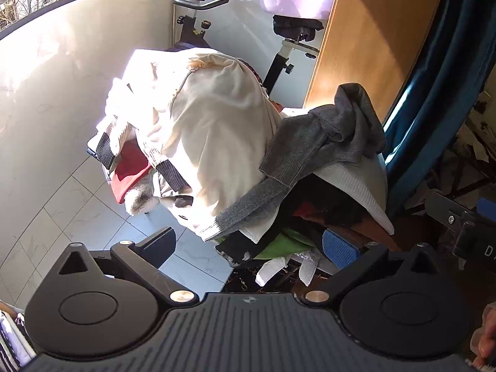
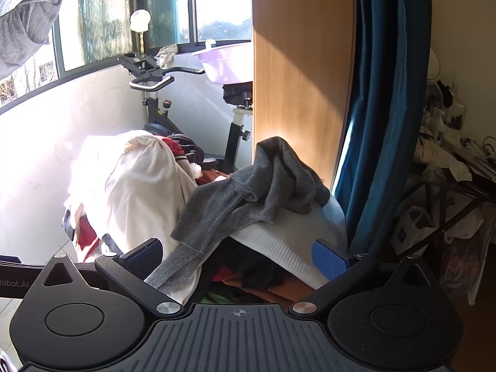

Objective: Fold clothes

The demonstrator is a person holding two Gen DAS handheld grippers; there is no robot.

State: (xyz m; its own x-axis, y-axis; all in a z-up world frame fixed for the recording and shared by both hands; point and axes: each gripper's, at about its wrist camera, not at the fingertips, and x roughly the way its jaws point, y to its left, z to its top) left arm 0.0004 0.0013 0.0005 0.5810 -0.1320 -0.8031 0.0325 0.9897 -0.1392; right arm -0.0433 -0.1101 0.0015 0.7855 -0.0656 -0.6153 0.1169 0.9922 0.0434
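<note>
Your right gripper: jaws spread, empty, grey sweater just ahead between them; left gripper: spread, empty, before the pile

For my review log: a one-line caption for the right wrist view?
Right gripper, jaws open, faces a grey sweater topping a heap of unfolded clothes.

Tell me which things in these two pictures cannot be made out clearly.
- What bears the clothes pile: both views, covered by the cream garment and grey sweater.
- Dark clothes low in the pile: right wrist view, in shadow under the white knit; kinds unclear.
- Cream garment's left part: left wrist view, washed out by sun glare.
- Table clutter: right wrist view, too small.
</note>
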